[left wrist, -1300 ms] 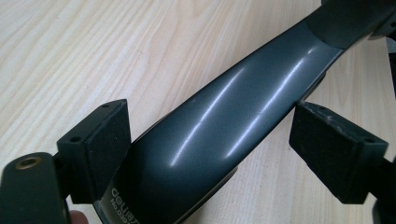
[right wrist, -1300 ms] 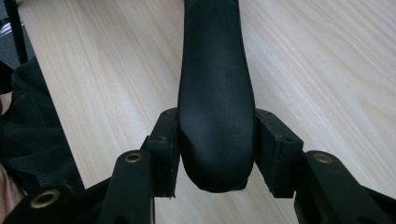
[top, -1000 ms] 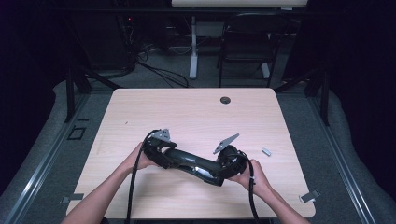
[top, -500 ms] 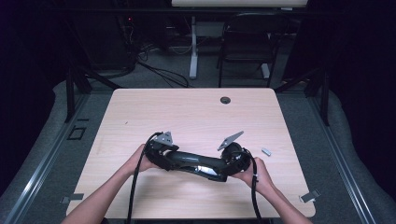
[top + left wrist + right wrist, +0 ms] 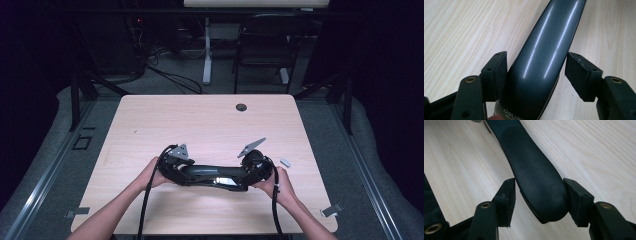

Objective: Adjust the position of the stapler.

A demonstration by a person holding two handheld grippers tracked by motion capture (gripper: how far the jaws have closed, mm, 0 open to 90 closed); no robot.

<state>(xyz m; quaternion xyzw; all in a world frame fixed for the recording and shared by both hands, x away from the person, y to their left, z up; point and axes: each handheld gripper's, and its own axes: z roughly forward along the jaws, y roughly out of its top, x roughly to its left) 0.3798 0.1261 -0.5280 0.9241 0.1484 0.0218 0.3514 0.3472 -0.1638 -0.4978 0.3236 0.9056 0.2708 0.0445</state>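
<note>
Stapler [image 5: 212, 174], long and dark, lying across the near half of the tabletop [image 5: 200, 120], roughly parallel to the near edge, with one gripper at each end. Left gripper [image 5: 176, 167], held in the person's left hand [image 5: 152, 175], meets the stapler's left end; right gripper [image 5: 252, 167], held in the right hand [image 5: 272, 181], meets its right end. In the left gripper view, the glossy grey stapler [image 5: 541, 65], with printed lettering at its near end, runs between the two black pads [image 5: 495, 71]: one pad lies against its side, the other stands slightly apart, so the jaws are not clamped; they have just been closing around it. In the right gripper view, the stapler's matt black rounded end [image 5: 536, 187] sits between the pads [image 5: 507, 195]; one pad appears to touch it, the other shows a narrow gap, and these jaws have just been opening with the stapler between them. Small grey piece [image 5: 285, 162] rests on the tabletop just right of the right gripper, towards the right edge. Round cable port [image 5: 241, 107] lies near the far edge. Black cables [image 5: 145, 210] trail from both grippers over the near edge.
</note>
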